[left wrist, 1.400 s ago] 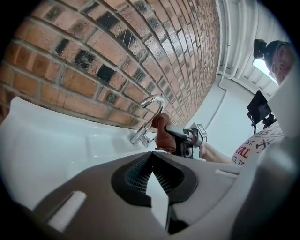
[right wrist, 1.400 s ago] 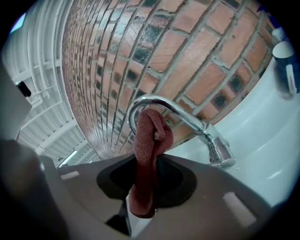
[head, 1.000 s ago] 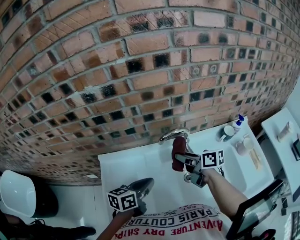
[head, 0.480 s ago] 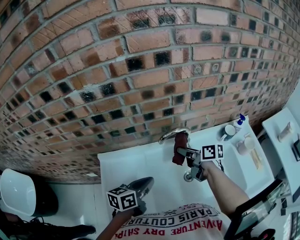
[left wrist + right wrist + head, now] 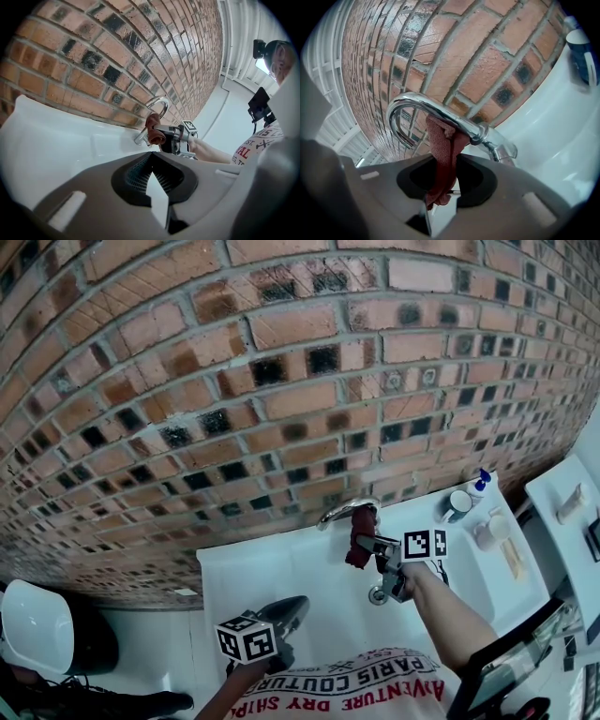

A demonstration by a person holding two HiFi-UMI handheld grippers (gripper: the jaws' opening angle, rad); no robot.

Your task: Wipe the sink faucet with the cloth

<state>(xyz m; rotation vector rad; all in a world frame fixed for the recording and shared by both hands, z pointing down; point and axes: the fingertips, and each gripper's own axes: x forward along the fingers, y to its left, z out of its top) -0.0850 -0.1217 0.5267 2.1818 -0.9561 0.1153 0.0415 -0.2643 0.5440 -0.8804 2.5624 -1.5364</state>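
Observation:
A curved chrome faucet (image 5: 440,115) rises from the back of a white sink (image 5: 281,577) under a brick wall. My right gripper (image 5: 440,197) is shut on a dark red cloth (image 5: 443,157), whose top end presses against the underside of the spout. From the head view the cloth (image 5: 359,538) hangs just below the faucet (image 5: 345,509), with the right gripper (image 5: 375,549) behind it. My left gripper (image 5: 286,610) hovers low over the sink's front left, jaws shut with nothing between them. The left gripper view shows the faucet (image 5: 157,105) and the cloth (image 5: 153,131) farther off.
A cup (image 5: 456,505) and a blue-capped bottle (image 5: 479,484) stand on the sink's right ledge, with small items (image 5: 492,531) beside them. A white shelf (image 5: 567,521) lies at far right. A white helmet-like object (image 5: 33,624) sits at lower left.
My right gripper has lifted the cloth a little up and back toward the spout, where it now touches the faucet. The left gripper has hardly moved.

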